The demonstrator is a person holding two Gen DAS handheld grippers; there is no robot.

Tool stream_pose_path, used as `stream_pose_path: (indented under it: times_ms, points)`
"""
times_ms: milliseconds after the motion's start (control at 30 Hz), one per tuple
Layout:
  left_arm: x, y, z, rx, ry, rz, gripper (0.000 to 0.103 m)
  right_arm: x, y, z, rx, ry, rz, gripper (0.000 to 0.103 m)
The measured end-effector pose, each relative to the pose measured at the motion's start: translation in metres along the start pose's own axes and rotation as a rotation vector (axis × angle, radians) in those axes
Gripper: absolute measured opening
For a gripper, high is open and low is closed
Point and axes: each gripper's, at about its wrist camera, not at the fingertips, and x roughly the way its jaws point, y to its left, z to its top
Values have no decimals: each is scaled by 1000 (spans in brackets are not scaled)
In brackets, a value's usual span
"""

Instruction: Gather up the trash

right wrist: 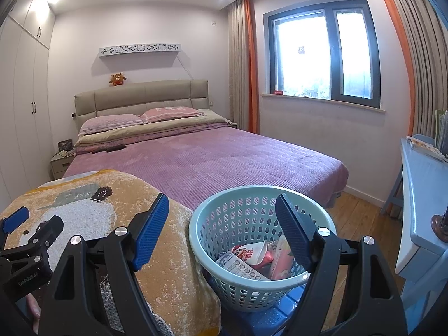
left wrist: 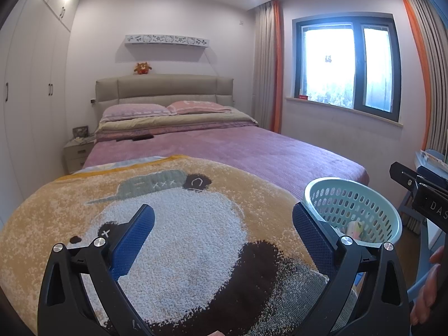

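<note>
A pale green perforated basket [right wrist: 243, 204] stands on a blue stool [right wrist: 268, 316] beside the bed's foot; it holds several wrappers and packets [right wrist: 252, 257]. The basket also shows in the left wrist view [left wrist: 355, 196]. My right gripper [right wrist: 222, 221] is open and empty, hovering over the basket's near rim. My left gripper [left wrist: 224, 221] is open and empty above the panda blanket [left wrist: 179, 224], left of the basket. The left gripper also appears at the right wrist view's left edge [right wrist: 25, 232].
The bed with a pink cover [right wrist: 224, 156] fills the middle. A blue desk [right wrist: 420, 196] stands at the right, wood floor [right wrist: 358, 212] between it and the bed. White wardrobes [left wrist: 28, 98] and a nightstand [left wrist: 75, 154] are at the left. Dark items [right wrist: 112, 149] lie near the pillows.
</note>
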Motion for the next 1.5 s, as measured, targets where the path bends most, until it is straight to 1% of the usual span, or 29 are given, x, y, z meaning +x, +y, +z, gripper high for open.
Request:
stream_pose_path:
  times_ms: [800, 1233, 1500]
  points:
    - [2, 3, -1, -12, 15, 0, 96, 2, -7, -1, 20, 6, -6, 75]
    - [2, 4, 0, -12, 13, 0, 96, 0, -5, -3, 18, 6, -1, 75]
    - [0, 2, 0, 5, 2, 0, 96, 0, -4, -3, 16, 9, 1, 75]
